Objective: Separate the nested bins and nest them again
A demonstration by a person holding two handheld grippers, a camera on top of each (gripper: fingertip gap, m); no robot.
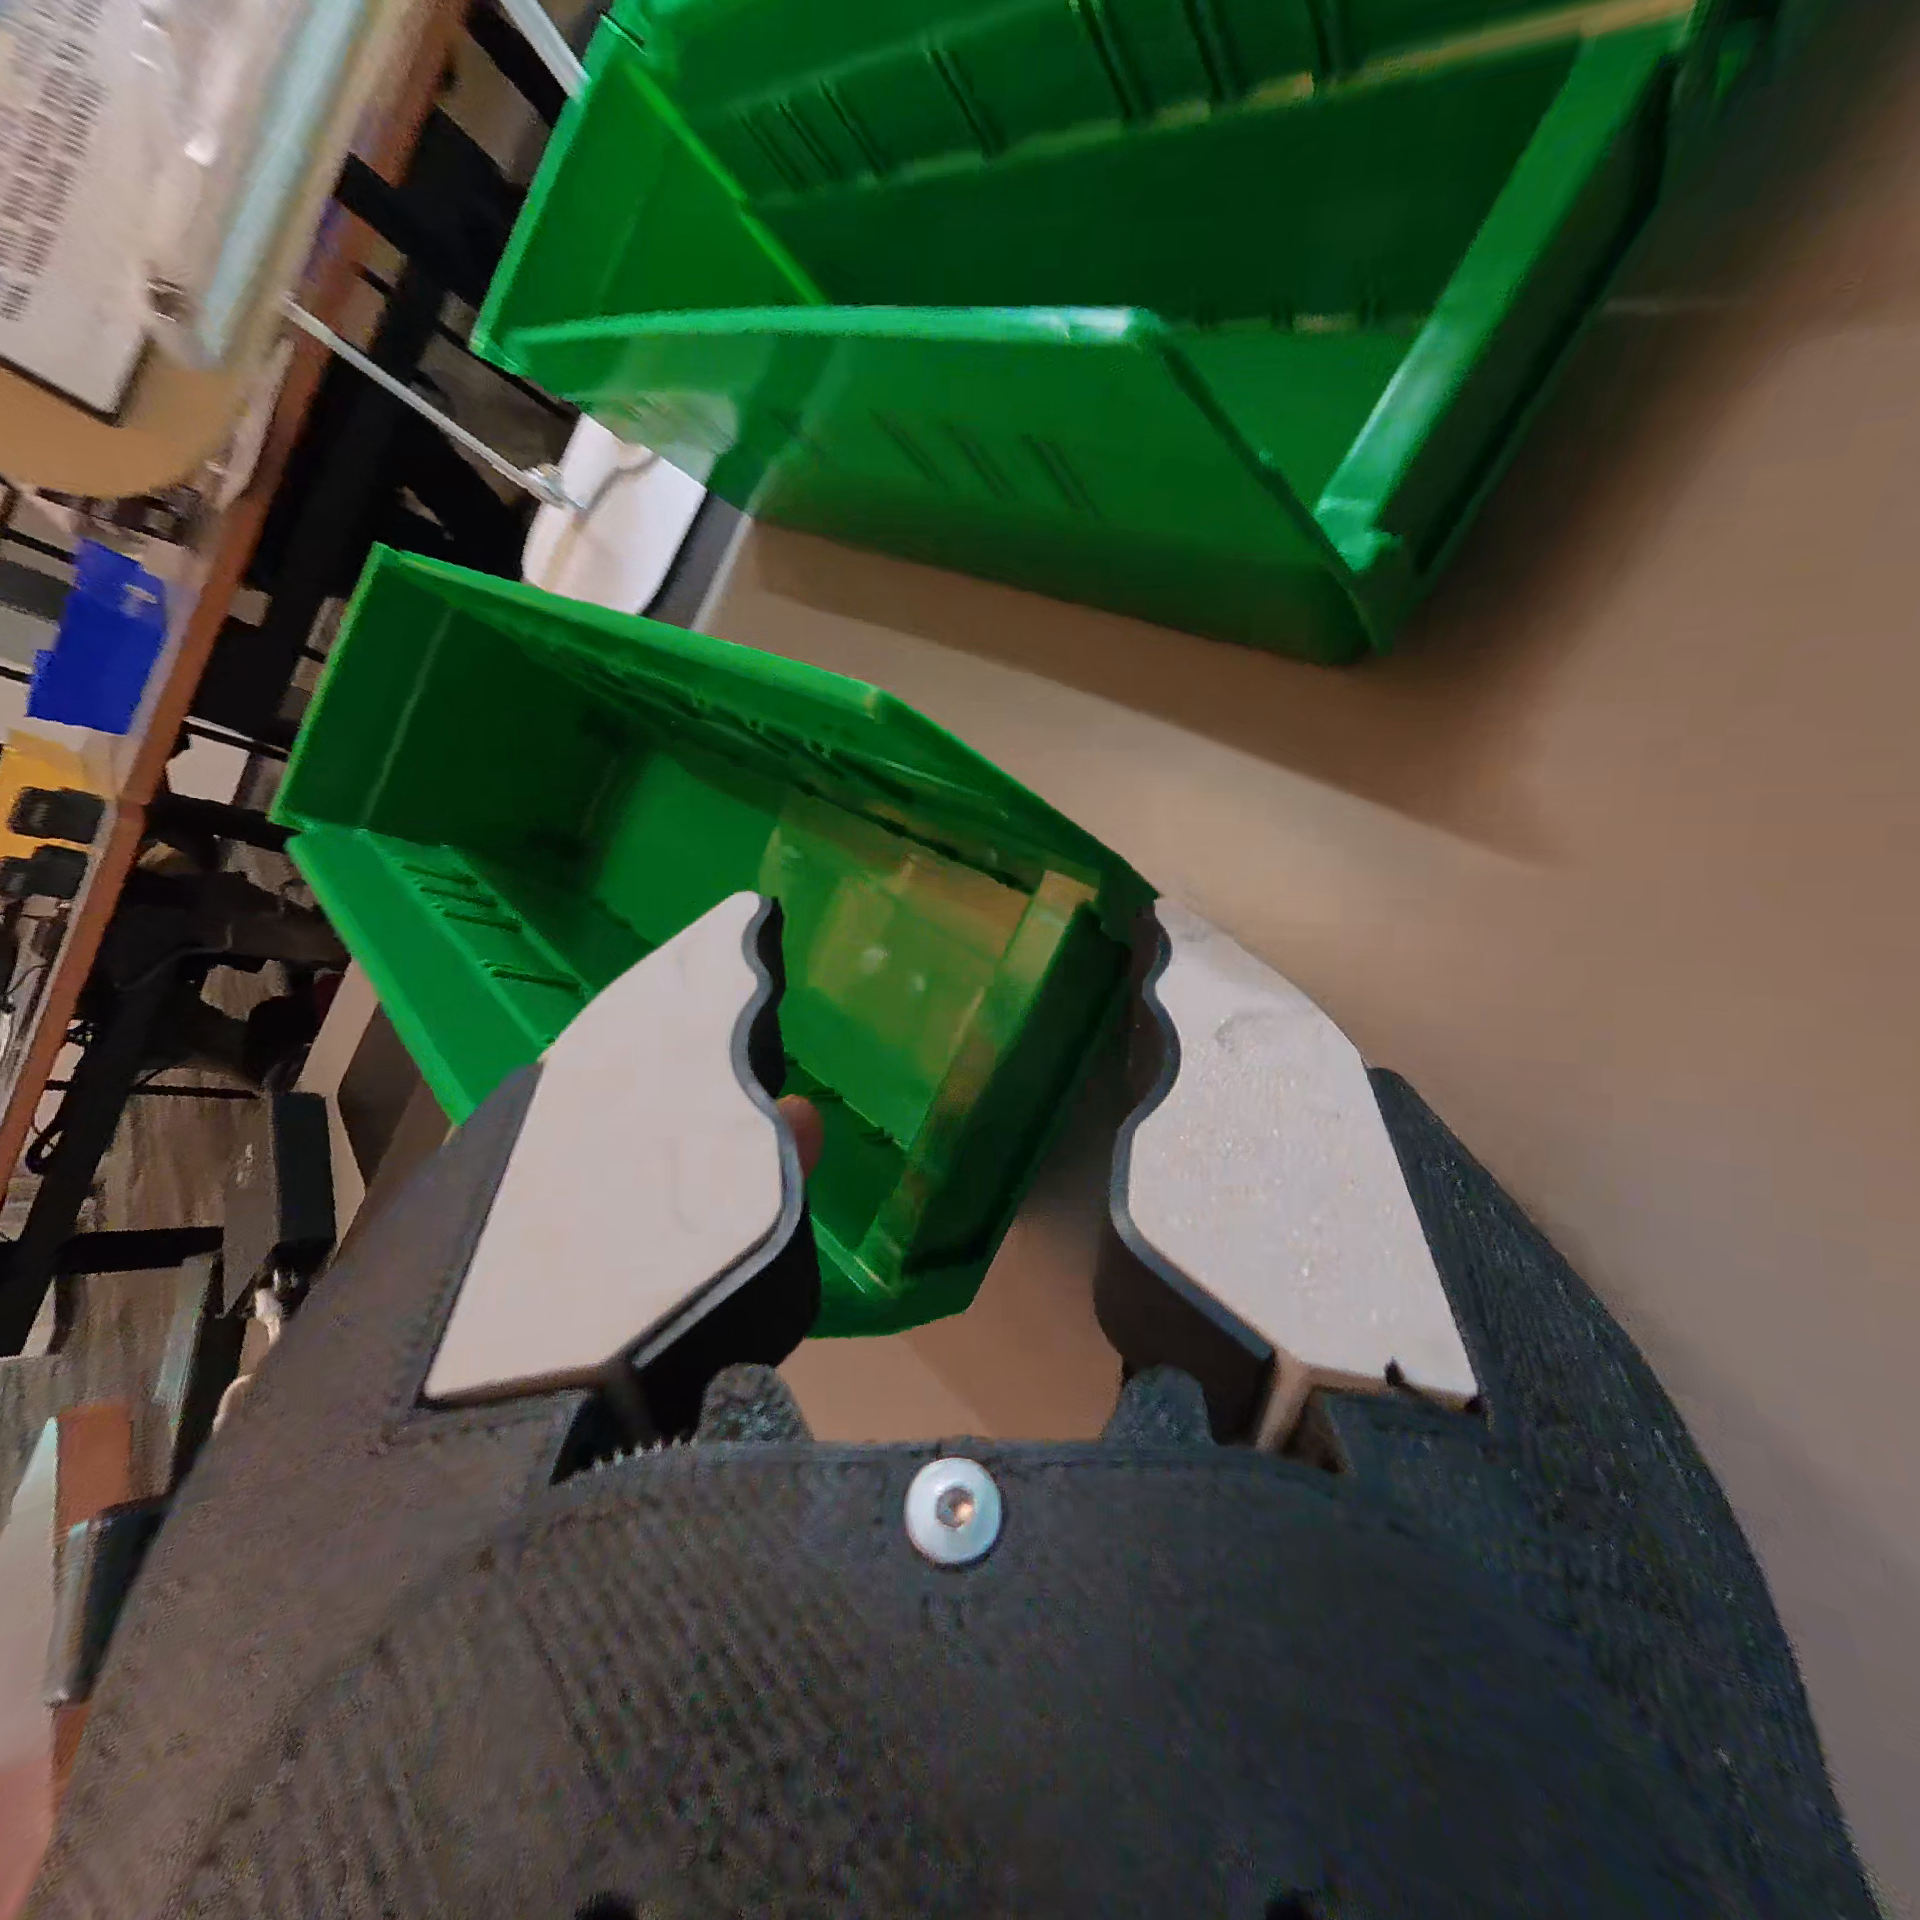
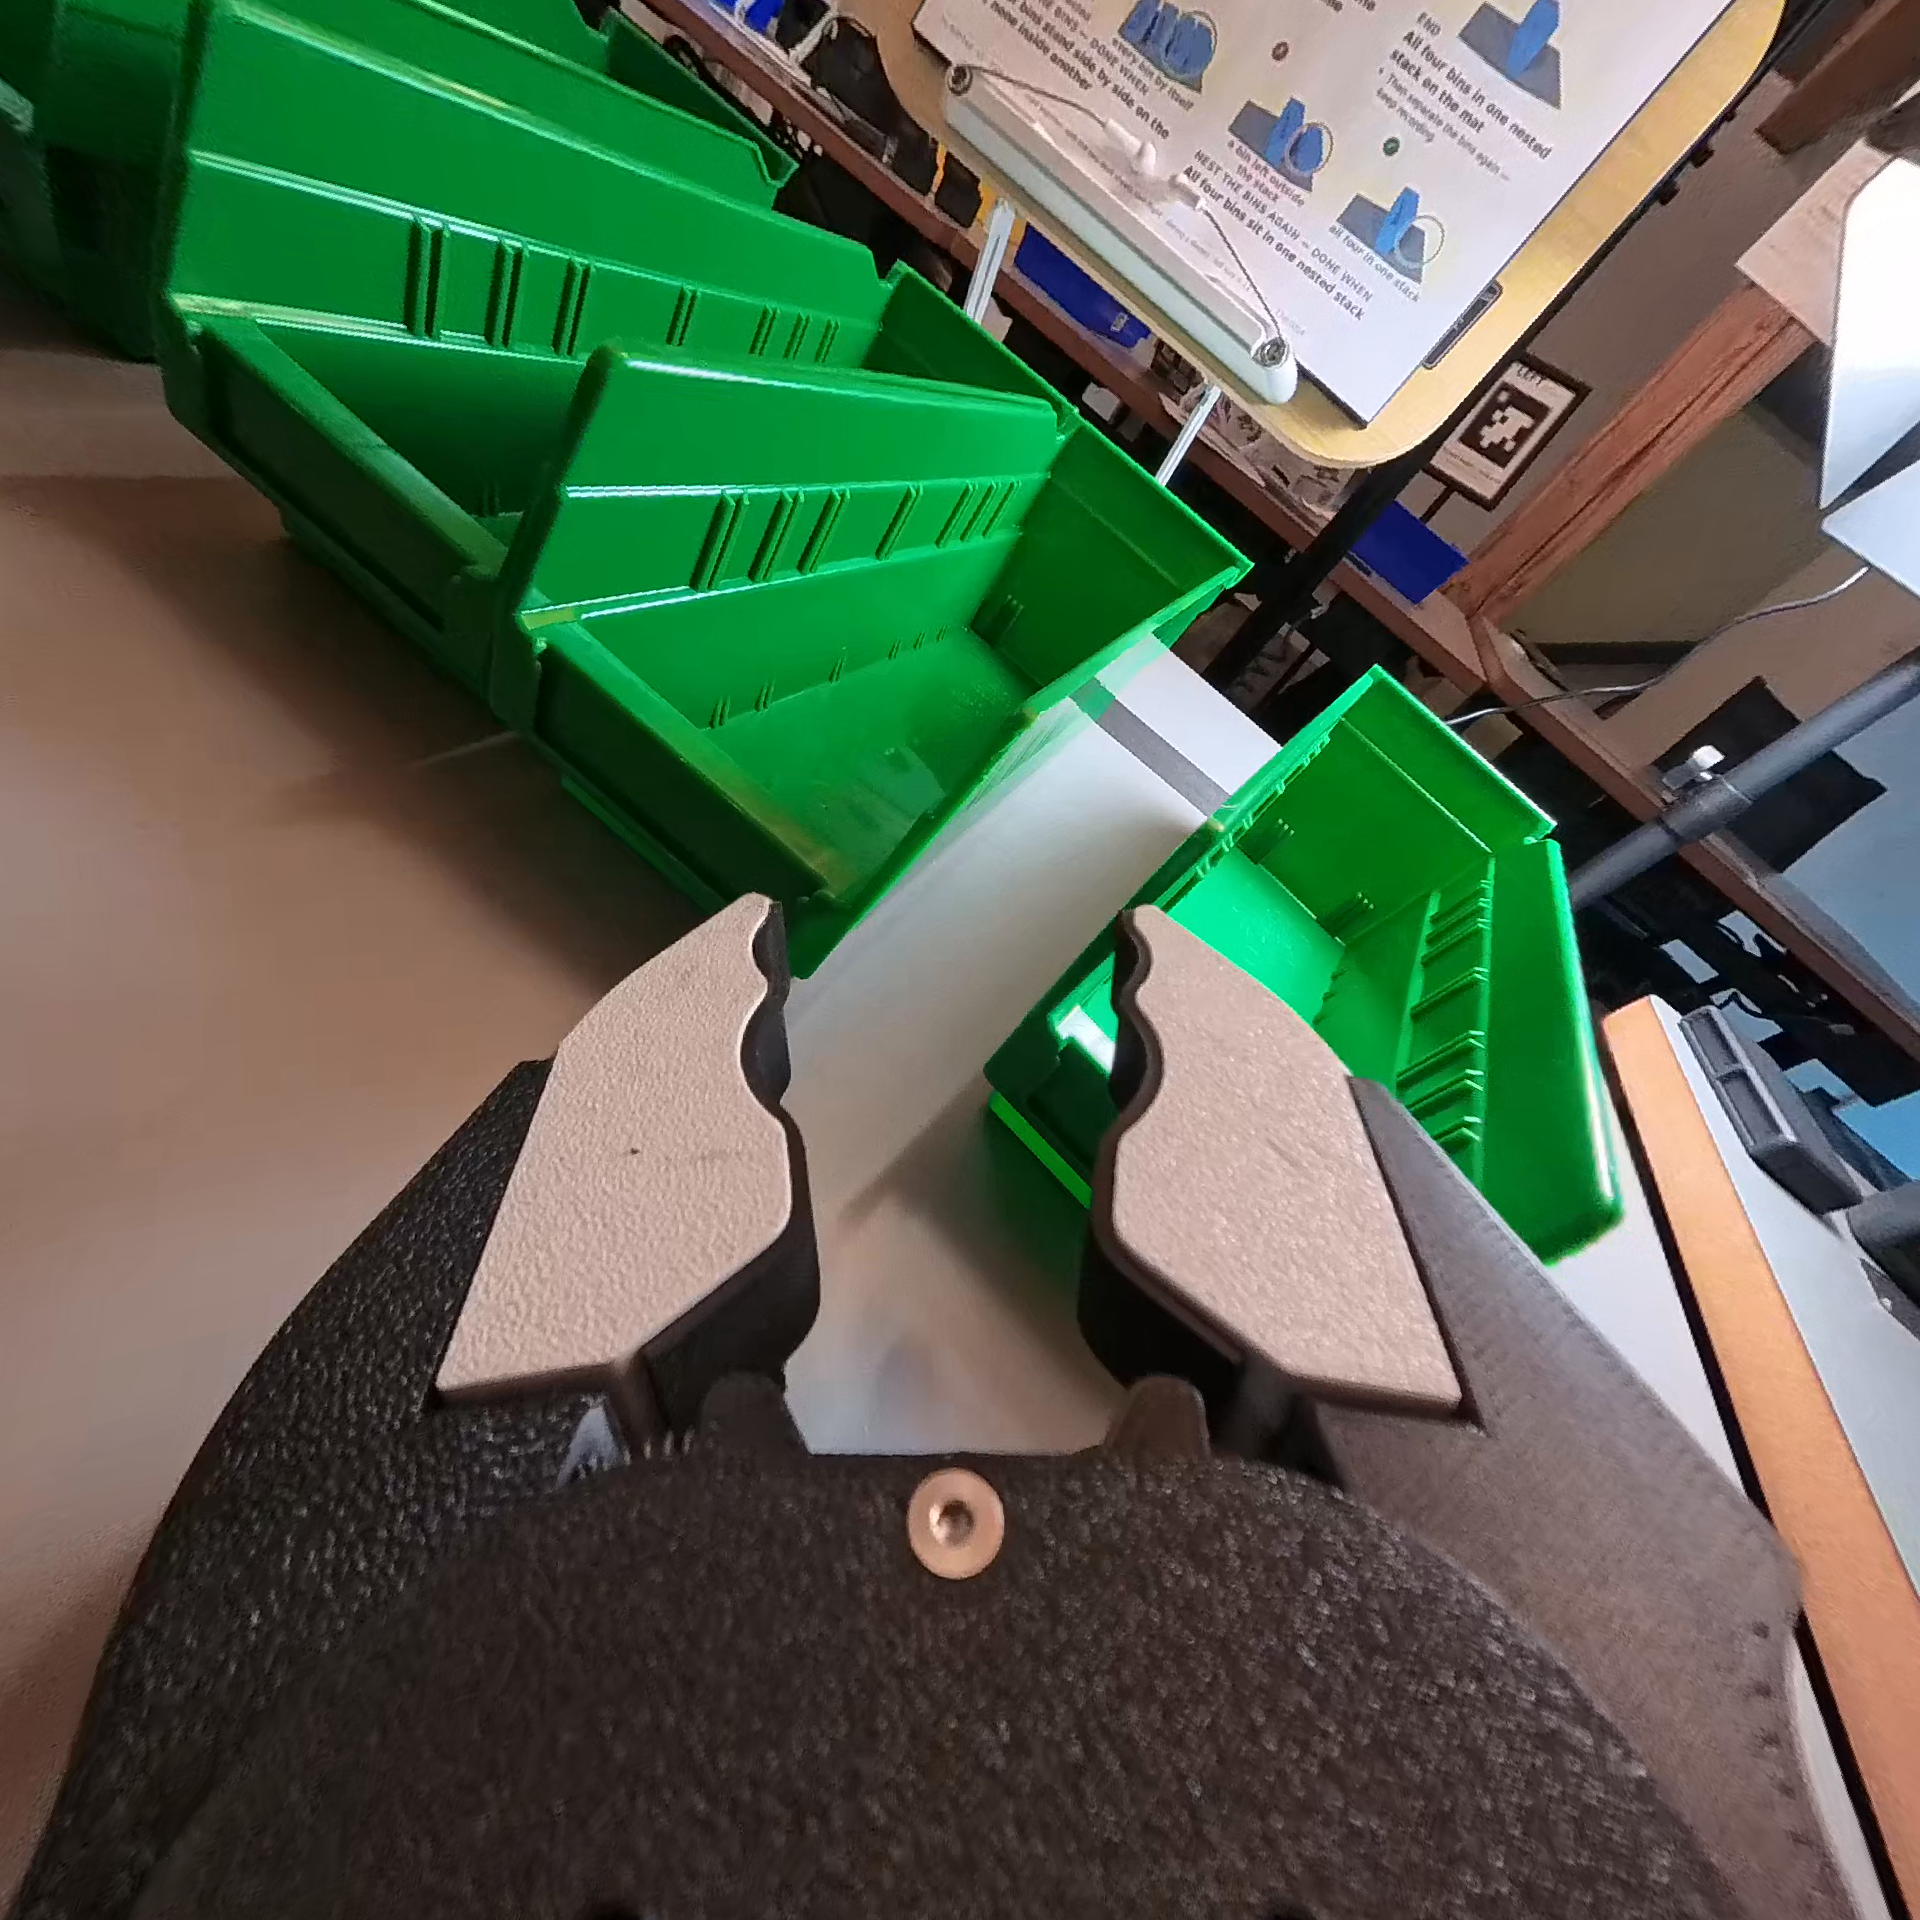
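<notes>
In the left wrist view, my left gripper (image 1: 956, 920) is open, with the near end of a small green bin (image 1: 644, 831) between its jaws on the tan mat (image 1: 1455, 935). I cannot tell if the fingers touch it. A larger green bin (image 1: 1039, 436) lies farther off, with another (image 1: 1143, 135) behind it. In the right wrist view, my right gripper (image 2: 951, 920) is open and empty. Its right finger (image 2: 1247, 1174) is in front of the near end of a lone green bin (image 2: 1382, 935). Several green bins (image 2: 831, 644) stand side by side at the left.
A white table surface (image 2: 935, 1039) runs beyond the mat (image 2: 260, 831), with a wooden edge (image 2: 1766, 1351) at the right. An instruction board on a stand (image 2: 1299, 156) rises behind the bins. Wooden shelves (image 1: 208, 582) with blue boxes (image 1: 99, 644) stand beyond the table. My right fingertips sit around 30 cm from my left ones.
</notes>
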